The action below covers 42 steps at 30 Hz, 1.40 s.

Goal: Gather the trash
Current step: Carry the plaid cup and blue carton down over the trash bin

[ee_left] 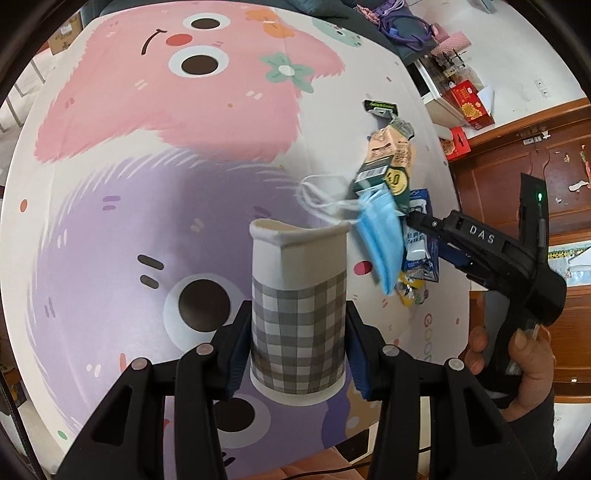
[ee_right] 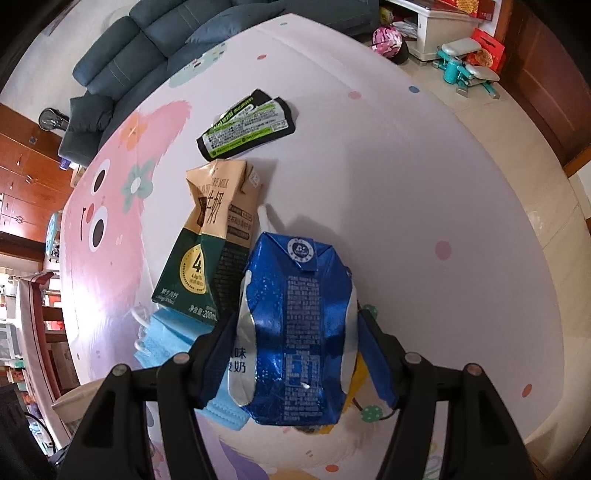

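My left gripper [ee_left: 298, 349] is shut on a grey-checked paper cup [ee_left: 298, 295] and holds it upright above the table, its rim squeezed. My right gripper [ee_right: 295, 354] is shut on a crushed blue milk carton [ee_right: 295, 332], with a blue face mask [ee_right: 173, 339] caught at its left finger. In the left wrist view the right gripper [ee_left: 417, 225] holds the carton [ee_left: 421, 240] and the mask [ee_left: 380, 243] just right of the cup's rim. A tan and green milk carton [ee_right: 210, 236] and a black and green wrapper [ee_right: 245, 123] lie on the table beyond.
The table wears a cartoon cloth with pink and purple figures [ee_left: 177, 110]. A yellow wrapper [ee_left: 410, 290] hangs under the blue carton. A blue sofa [ee_right: 155, 33] stands beyond the table's far edge. Wooden cabinets [ee_left: 517, 177] and red boxes [ee_left: 472, 103] stand to the right.
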Tool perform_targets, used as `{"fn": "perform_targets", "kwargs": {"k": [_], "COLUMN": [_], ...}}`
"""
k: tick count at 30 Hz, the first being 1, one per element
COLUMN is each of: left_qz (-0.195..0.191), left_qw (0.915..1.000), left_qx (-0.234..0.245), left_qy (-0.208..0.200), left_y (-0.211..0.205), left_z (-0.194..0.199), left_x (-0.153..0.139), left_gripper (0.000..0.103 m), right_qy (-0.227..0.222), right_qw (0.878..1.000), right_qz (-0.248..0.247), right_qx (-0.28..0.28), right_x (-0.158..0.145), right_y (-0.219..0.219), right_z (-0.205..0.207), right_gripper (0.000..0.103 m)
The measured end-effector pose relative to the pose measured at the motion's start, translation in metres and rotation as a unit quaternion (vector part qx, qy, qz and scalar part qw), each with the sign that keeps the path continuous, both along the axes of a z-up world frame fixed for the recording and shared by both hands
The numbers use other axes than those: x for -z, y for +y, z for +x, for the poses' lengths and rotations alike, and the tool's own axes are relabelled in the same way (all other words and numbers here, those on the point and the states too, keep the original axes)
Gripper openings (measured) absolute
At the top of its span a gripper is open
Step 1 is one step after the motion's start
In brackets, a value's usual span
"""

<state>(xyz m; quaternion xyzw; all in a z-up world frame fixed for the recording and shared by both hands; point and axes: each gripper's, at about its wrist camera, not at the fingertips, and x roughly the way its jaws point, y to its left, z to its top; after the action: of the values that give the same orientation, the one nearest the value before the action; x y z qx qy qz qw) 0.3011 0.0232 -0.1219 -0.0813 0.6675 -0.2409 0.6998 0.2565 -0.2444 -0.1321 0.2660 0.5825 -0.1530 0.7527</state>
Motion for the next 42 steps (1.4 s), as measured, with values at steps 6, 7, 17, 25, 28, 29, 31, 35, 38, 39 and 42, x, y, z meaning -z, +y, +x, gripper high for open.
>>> {"fn": "perform_targets", "kwargs": {"k": [6, 7, 17, 25, 28, 29, 31, 35, 38, 39, 42], "left_qz": [-0.005, -0.005, -0.005, -0.007, -0.003, -0.001, 0.003, 0.02, 0.031, 0.038, 0.056], "left_qw": [0.9997, 0.9996, 0.9982, 0.9934, 0.9924, 0.9922, 0.9923, 0.9936, 0.9946, 0.9951, 0.9957], "left_qx": [0.004, 0.005, -0.013, -0.066, -0.08, -0.085, -0.093, -0.092, -0.086, -0.082, -0.069], "left_qy": [-0.024, -0.026, -0.059, -0.094, -0.093, -0.091, -0.082, -0.062, -0.047, -0.041, -0.028], "left_y": [-0.012, -0.013, -0.024, -0.03, -0.033, -0.034, -0.037, -0.045, -0.048, -0.049, -0.048], "left_z": [-0.012, -0.015, -0.071, -0.163, -0.199, -0.212, -0.238, -0.277, -0.3, -0.308, -0.327], "left_x": [-0.017, -0.019, -0.049, -0.071, -0.067, -0.065, -0.059, -0.047, -0.039, -0.035, -0.02], "left_gripper": [0.045, 0.045, 0.045, 0.045, 0.045, 0.045, 0.045, 0.045, 0.045, 0.045, 0.045], "right_qy": [-0.042, -0.051, -0.13, -0.193, -0.204, -0.205, -0.204, -0.192, -0.175, -0.169, -0.148], "right_qw": [0.999, 0.999, 0.99, 0.973, 0.966, 0.964, 0.961, 0.958, 0.958, 0.959, 0.962], "right_qz": [0.012, 0.015, 0.045, 0.07, 0.075, 0.077, 0.087, 0.107, 0.12, 0.123, 0.13], "right_qx": [0.007, 0.006, -0.025, -0.105, -0.142, -0.151, -0.168, -0.186, -0.192, -0.193, -0.191], "right_x": [-0.017, -0.02, -0.055, -0.087, -0.091, -0.092, -0.089, -0.077, -0.062, -0.056, -0.033], "right_y": [-0.006, -0.007, -0.013, -0.009, -0.008, -0.008, -0.008, -0.005, 0.0, 0.002, 0.008], "right_z": [-0.026, -0.031, -0.092, -0.172, -0.212, -0.224, -0.25, -0.288, -0.309, -0.317, -0.331], "right_gripper": [0.065, 0.065, 0.065, 0.065, 0.065, 0.065, 0.065, 0.065, 0.065, 0.065, 0.065]}}
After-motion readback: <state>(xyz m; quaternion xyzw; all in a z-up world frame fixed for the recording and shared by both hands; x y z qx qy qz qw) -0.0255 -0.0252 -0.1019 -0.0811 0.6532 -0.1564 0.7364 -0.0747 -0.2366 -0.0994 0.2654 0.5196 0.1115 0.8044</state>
